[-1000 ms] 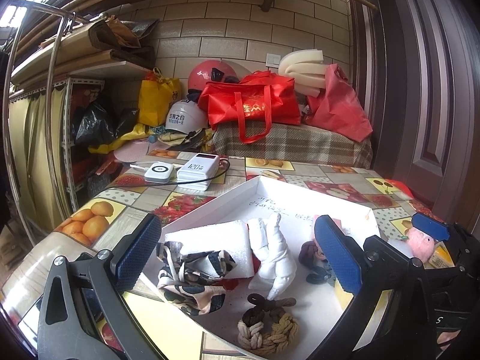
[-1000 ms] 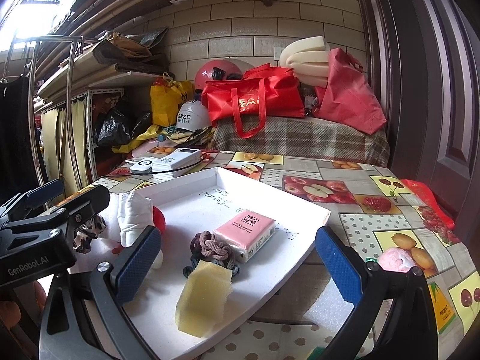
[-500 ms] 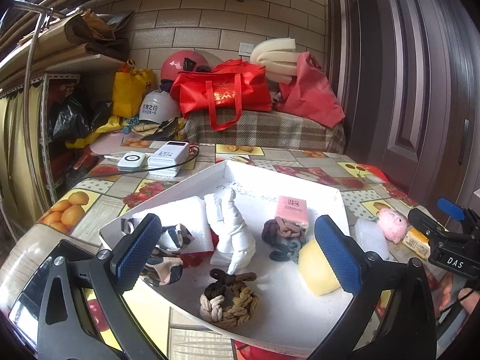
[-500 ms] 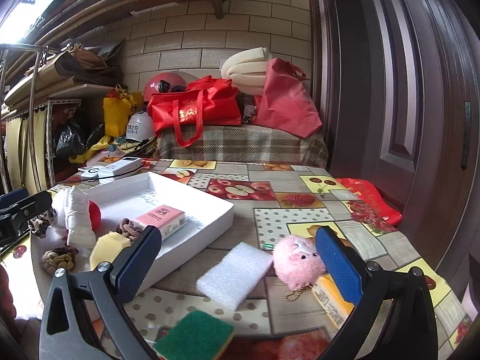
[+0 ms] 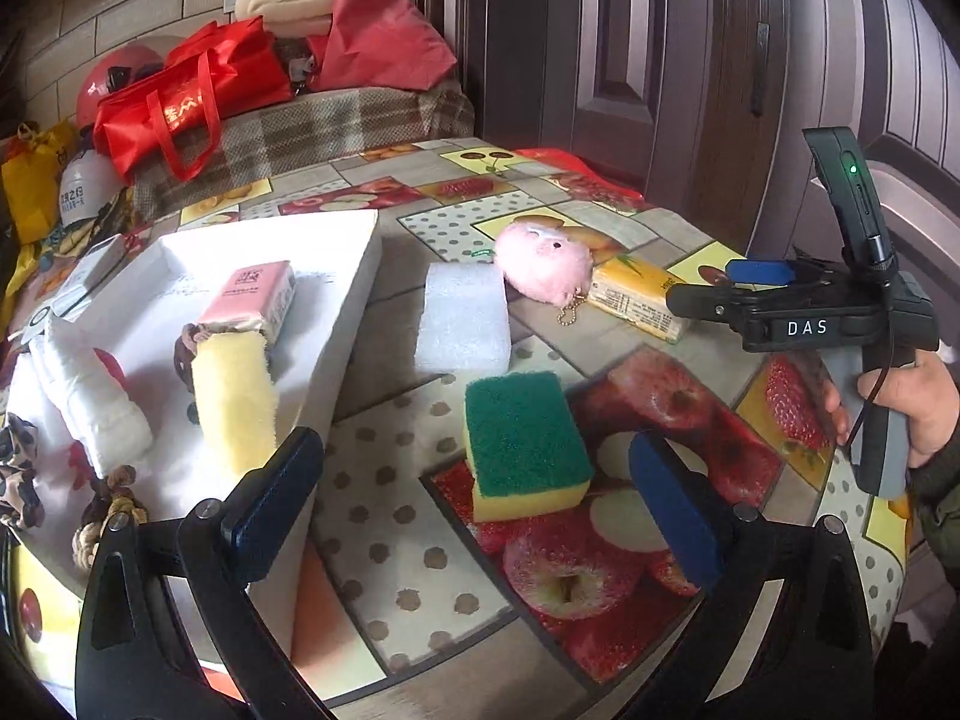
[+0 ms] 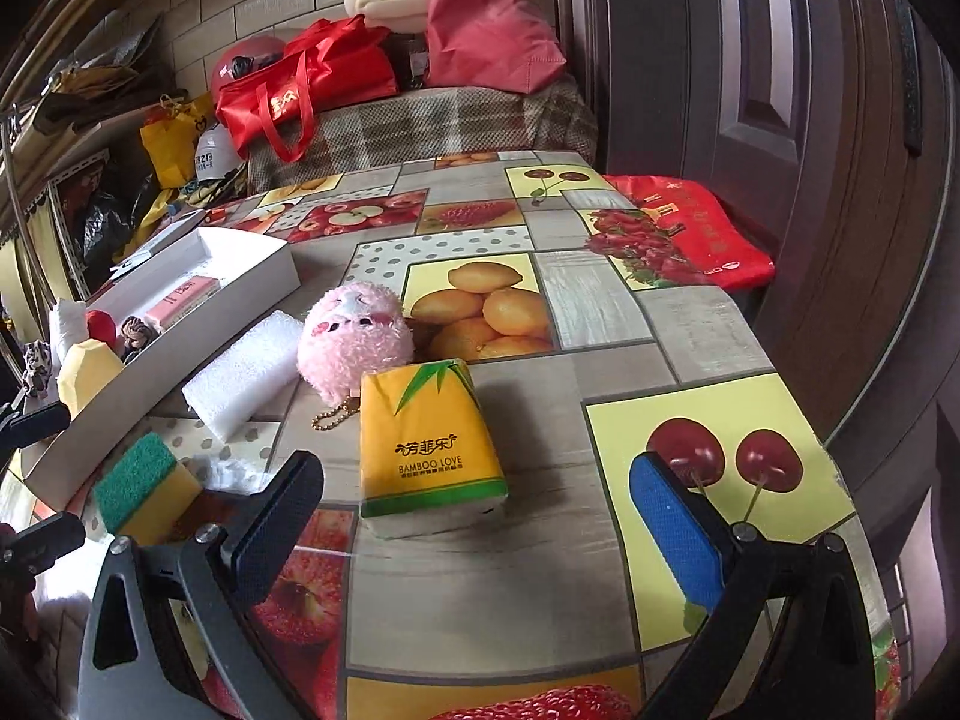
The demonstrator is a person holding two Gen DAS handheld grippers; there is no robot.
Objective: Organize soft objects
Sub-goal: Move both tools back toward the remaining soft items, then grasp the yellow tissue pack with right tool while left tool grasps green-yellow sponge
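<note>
table: fruit-print oilcloth [image 6: 600, 324] covers it, with a brick wall, red bags and a dark door behind.
tray: white tray [image 5: 354, 276] sits on the table's left part; inside it lie a pink tissue pack [image 5: 252, 294], a yellow sponge strip [image 5: 237, 396], a white rolled cloth [image 5: 90, 396] and a knotted rope piece [image 5: 111, 510].
green sponge: green-topped yellow sponge [image 5: 522, 444] lies on the oilcloth outside the tray, between the left gripper's fingers in its own view, not touched.
white foam: white foam block [image 5: 465, 318] lies just beyond the green sponge, beside the tray wall.
pink plush: pink plush toy [image 6: 354, 342] with a bead chain rests against the far end of the yellow tissue pack [image 6: 426, 450].
left gripper: left gripper [image 5: 474, 504] has its jaws spread wide, nothing held.
right gripper: right gripper [image 6: 474, 516] also gapes wide and empty, the yellow tissue pack lying just ahead between its fingers; a hand [image 5: 906, 396] grasps its handle.
</note>
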